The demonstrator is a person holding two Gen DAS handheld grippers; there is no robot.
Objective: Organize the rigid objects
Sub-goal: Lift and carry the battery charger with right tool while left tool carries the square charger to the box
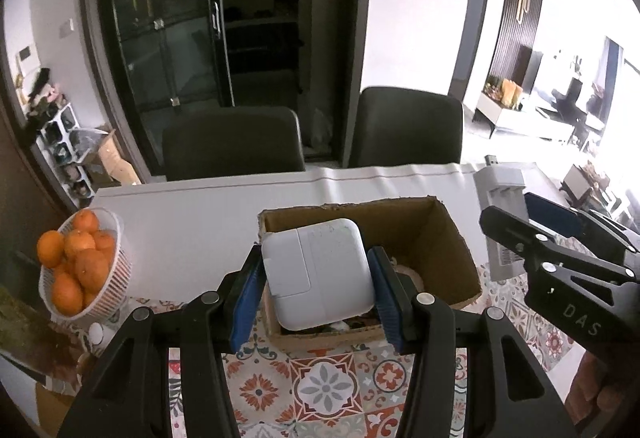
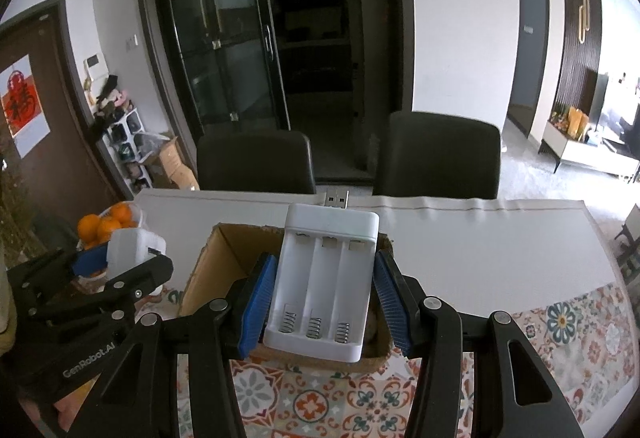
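Left gripper [image 1: 318,284] was clamped on the white power adapter [image 1: 320,274], right gripper [image 2: 326,298] pinching the battery charger [image 2: 326,278], both held over the cardboard box [image 1: 448,238]. I'd lower each well inside before opening, one at a time so they don't knock

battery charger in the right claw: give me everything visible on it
The battery charger is white, glossy plastic by the look of it, with three empty slots, a coil spring at the near end of each and a metal contact at the far end. A metal USB plug sticks out of its far end. The right claw grips its long sides with blue pads, holding it above the open cardboard box, open face toward the camera.
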